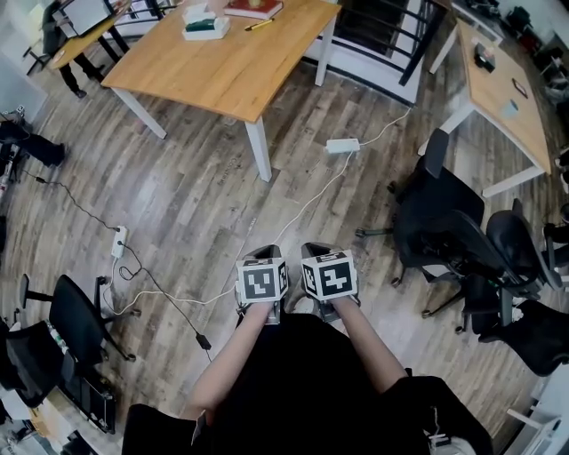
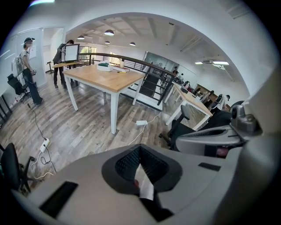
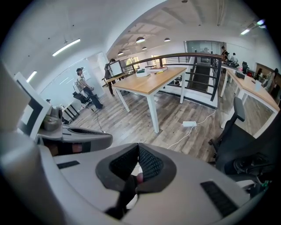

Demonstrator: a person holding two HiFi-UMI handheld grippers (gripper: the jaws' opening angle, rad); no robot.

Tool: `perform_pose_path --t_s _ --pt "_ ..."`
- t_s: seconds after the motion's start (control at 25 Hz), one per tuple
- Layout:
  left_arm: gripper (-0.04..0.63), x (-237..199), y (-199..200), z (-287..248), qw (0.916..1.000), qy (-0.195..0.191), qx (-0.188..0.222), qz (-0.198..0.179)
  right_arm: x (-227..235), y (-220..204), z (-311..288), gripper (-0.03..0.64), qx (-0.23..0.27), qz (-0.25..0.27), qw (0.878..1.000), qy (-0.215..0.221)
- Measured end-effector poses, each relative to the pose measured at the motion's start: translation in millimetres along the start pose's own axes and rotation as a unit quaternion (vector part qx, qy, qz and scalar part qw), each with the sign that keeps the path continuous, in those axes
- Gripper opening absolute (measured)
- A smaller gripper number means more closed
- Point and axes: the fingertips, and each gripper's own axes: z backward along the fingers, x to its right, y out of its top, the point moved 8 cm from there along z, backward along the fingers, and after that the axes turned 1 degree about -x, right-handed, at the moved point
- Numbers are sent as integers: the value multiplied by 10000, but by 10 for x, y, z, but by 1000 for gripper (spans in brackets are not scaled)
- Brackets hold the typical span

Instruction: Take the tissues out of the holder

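Tissue holder (image 1: 205, 24) sits on the far wooden table (image 1: 240, 80) in head view, well apart from left gripper (image 1: 265, 259) and right gripper (image 1: 316, 254), which are side by side at the person's waist. The approach looks not yet begun, and the walk over must mind the floor cable (image 1: 302, 206) and office chairs (image 1: 444, 222). Left gripper view: jaws together on nothing, holder (image 2: 104, 67) far ahead. Right gripper view: jaws closed and empty too, holder (image 3: 142, 73) distant, so both need opening before any grab.
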Motion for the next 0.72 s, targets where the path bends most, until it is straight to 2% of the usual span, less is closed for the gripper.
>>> perform_pose_path --t_s 0.4,0.72 --pt "-2 -304 415 -101 9997 -211 21 -89 -69 432 -225 11 30 29 9998 -173" --pt "-2 -704 740 -114 9996 -277 33 -31 -268 789 -469 11 -12 119 9997 -196"
